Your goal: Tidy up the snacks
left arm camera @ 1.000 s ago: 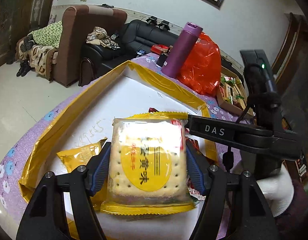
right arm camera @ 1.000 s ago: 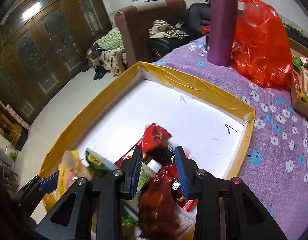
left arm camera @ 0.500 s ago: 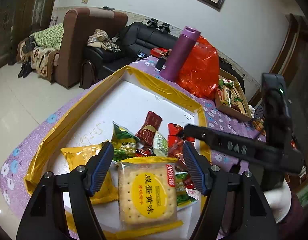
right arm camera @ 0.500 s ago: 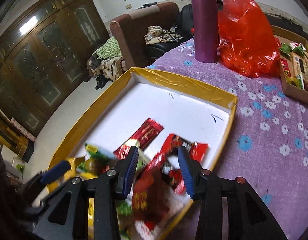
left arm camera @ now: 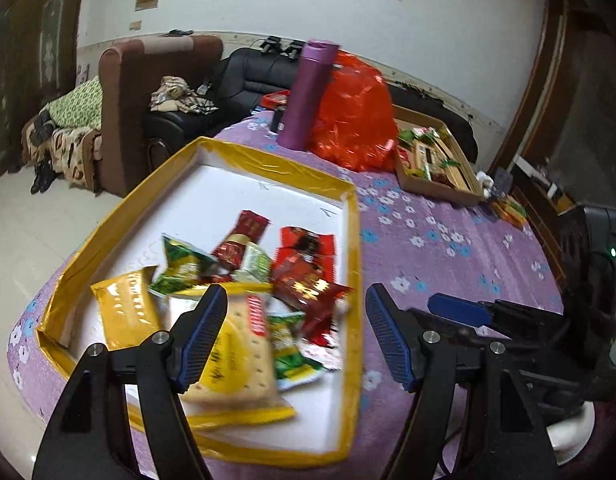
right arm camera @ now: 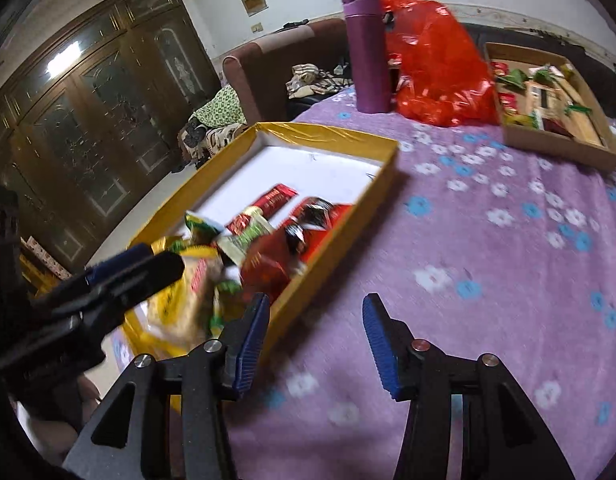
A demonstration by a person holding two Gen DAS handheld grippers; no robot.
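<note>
The left gripper (left arm camera: 295,332) hangs wide open and empty above the near end of the yellow tray (left arm camera: 350,240), and the cracker pack (left arm camera: 235,356) lies flat in the tray beneath its left finger, held by nothing. Around the pack sit a yellow packet (left arm camera: 125,312), green packets (left arm camera: 179,266) and red packets (left arm camera: 308,276), all loose on the white tray floor. The right gripper (right arm camera: 314,344) is over the purple cloth (right arm camera: 488,260) just beside the tray's edge, its jaws opening with nothing between them.
</note>
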